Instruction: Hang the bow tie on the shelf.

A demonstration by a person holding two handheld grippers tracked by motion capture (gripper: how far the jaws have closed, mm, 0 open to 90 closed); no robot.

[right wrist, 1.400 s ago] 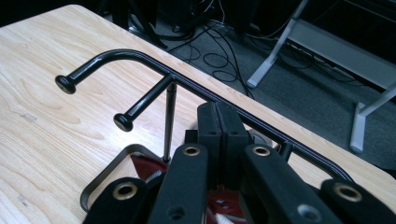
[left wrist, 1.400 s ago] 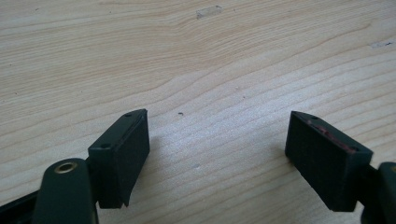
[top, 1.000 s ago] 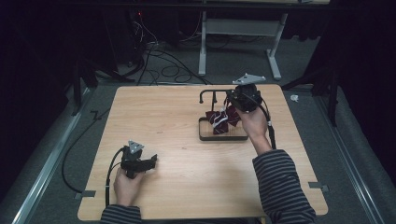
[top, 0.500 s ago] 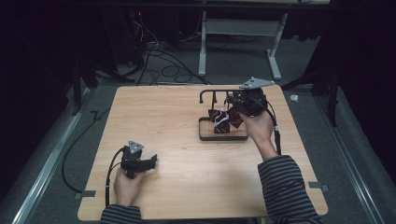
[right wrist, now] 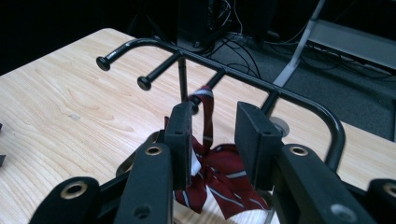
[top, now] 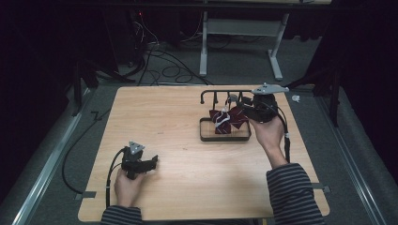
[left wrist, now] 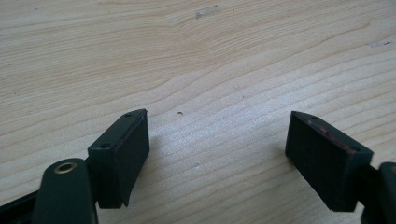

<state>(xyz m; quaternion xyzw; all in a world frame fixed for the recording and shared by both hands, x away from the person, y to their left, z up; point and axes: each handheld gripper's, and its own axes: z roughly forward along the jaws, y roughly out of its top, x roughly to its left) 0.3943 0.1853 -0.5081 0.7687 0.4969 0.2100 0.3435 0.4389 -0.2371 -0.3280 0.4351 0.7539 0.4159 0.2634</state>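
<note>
A dark red striped tie [top: 228, 121] hangs from a peg of a black hook rack [top: 225, 92] and bunches in the rack's tray base [top: 225, 138]. My right gripper [top: 236, 105] is level with the rack's right end and points left at the tie. In the right gripper view the tie [right wrist: 219, 172] loops over a peg of the rack [right wrist: 233, 74] just beyond my right gripper [right wrist: 212, 122]. Its jaws have just been opening; the pads stand apart and press on nothing. My left gripper [top: 151, 162] rests open on the table's near left, with bare wood between its jaws [left wrist: 217, 140].
The wooden table [top: 159, 117] is bare between the two grippers. Cables [top: 159, 56] and a white desk frame [top: 244, 28] lie on the floor beyond the far edge. A cable [top: 110, 176] trails from the left gripper.
My right gripper has drawn back to the right from the tie, and its jaws have opened and let the tie go. The tie stays on the rack. The left gripper has not moved.
</note>
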